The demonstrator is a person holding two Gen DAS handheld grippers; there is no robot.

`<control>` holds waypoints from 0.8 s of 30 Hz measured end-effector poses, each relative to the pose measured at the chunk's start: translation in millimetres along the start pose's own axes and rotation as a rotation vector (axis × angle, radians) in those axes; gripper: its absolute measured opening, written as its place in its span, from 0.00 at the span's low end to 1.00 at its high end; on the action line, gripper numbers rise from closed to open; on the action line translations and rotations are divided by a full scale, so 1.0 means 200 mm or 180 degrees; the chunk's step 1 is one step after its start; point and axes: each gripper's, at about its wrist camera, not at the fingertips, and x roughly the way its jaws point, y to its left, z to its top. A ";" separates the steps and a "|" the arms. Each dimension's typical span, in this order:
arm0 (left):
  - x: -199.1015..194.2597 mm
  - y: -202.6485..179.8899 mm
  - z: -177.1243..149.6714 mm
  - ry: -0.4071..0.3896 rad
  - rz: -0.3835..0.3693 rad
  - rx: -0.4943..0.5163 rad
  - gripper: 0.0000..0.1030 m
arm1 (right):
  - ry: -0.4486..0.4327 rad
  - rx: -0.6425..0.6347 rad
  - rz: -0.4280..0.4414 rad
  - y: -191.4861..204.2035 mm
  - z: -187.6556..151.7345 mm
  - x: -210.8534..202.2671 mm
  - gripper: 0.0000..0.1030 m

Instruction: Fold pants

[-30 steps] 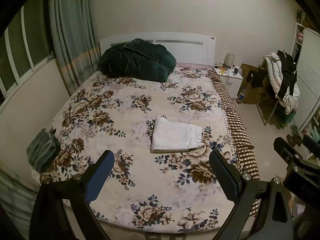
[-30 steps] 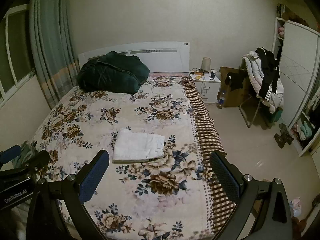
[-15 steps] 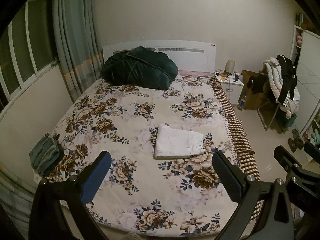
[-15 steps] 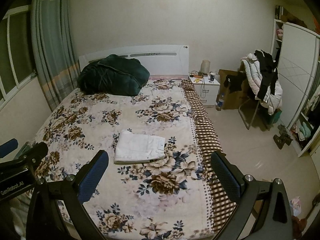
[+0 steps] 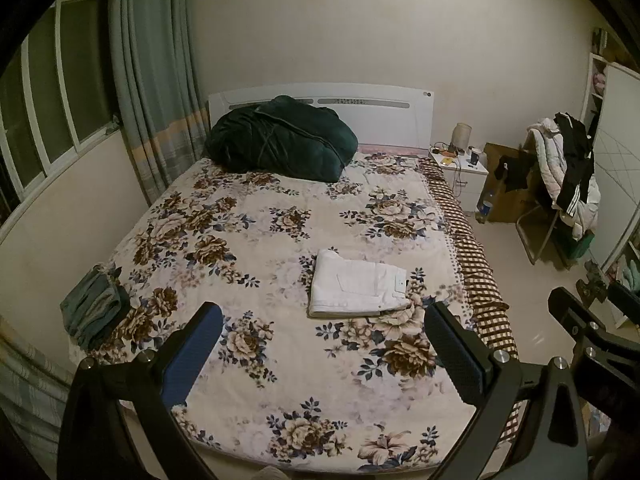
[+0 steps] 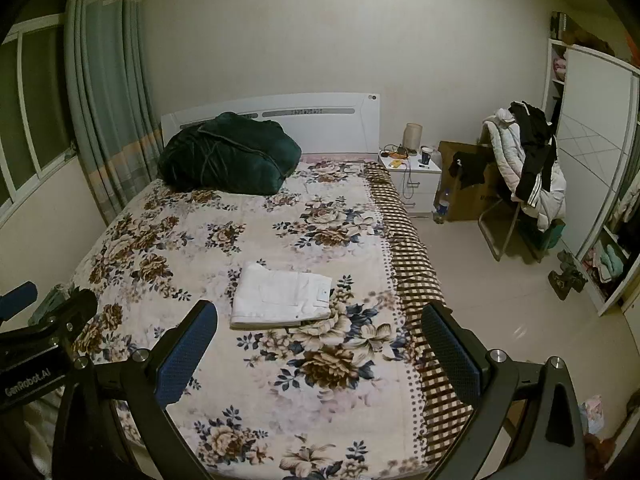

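Left wrist view: the white pants lie folded into a flat rectangle on the floral bed, toward its checkered right edge, well short of the dark green bundle at the headboard. A small label shows at the rectangle's right end; the layers beneath are hidden. The left claw is spread, holding nothing, above the bed's foot. Against the earlier frame, the pants sit lower in view and more wall shows.

Right wrist view: the pants appear as the same neat rectangle, left of the checkered edge. The right claw is spread, holding nothing. The left claw is cut off at the frame's left edge. The pants sit slightly lower than before.
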 end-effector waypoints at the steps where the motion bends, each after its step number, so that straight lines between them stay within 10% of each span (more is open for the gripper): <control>1: -0.01 0.00 0.00 0.0004 0.0004 -0.0007 1.00 | 0.0004 0.0003 0.0006 0.00 0.01 -0.01 1.00; 24: -0.05 0.01 -0.01 -0.0008 0.0045 -0.0026 1.00 | 0.0002 0.0012 0.0032 -0.02 0.03 -0.01 1.00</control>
